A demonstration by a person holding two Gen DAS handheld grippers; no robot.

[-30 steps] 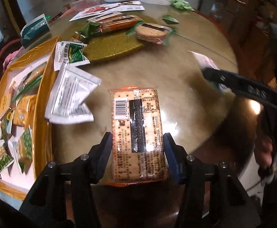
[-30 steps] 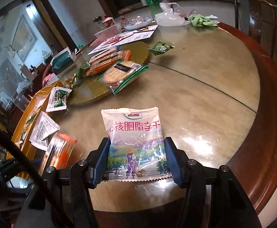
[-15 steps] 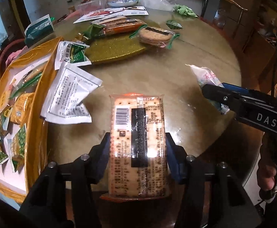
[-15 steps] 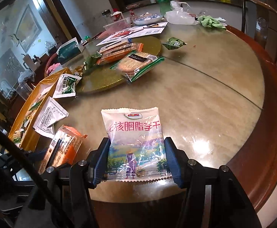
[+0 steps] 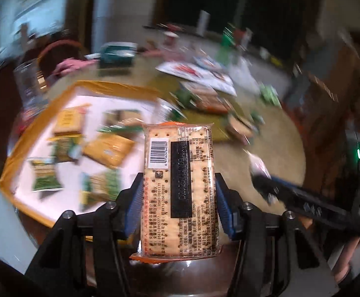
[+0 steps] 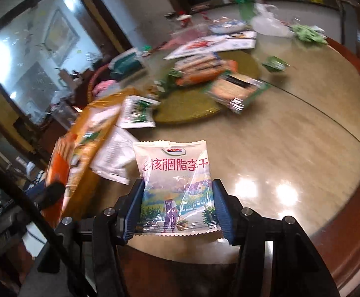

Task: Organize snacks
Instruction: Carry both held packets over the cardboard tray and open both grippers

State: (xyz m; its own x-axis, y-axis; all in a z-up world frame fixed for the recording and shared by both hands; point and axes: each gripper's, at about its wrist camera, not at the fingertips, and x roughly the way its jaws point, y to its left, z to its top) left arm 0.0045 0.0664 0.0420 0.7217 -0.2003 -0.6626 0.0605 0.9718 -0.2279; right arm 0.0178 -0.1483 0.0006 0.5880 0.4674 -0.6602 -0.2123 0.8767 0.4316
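Note:
My left gripper (image 5: 178,185) is shut on a long cracker pack (image 5: 180,163), barcode side up, held in the air above the near edge of the gold tray (image 5: 31,128). Several small snack packets (image 5: 44,175) lie in that tray. My right gripper (image 6: 177,190) holds a white dried-plum packet (image 6: 172,168) over the round table (image 6: 291,128); its jaws are closing, and the pads press the packet's sides so the film wrinkles. In the right wrist view the orange cracker pack (image 6: 58,173) hangs at the left beside the tray (image 6: 101,106).
A round gold mat (image 6: 187,104) at mid-table carries cracker packs (image 6: 236,89) and an orange one (image 6: 204,71). A green-white sachet (image 6: 138,111) and a white sachet (image 6: 115,158) lie by the tray. Papers, a bowl and bottles stand at the back. The wooden table rim (image 6: 353,222) curves right.
My left gripper has lifted the cracker pack and swung it left, from over the bare table to over the tray. The right gripper has risen a little with its packet, which now looks more creased.

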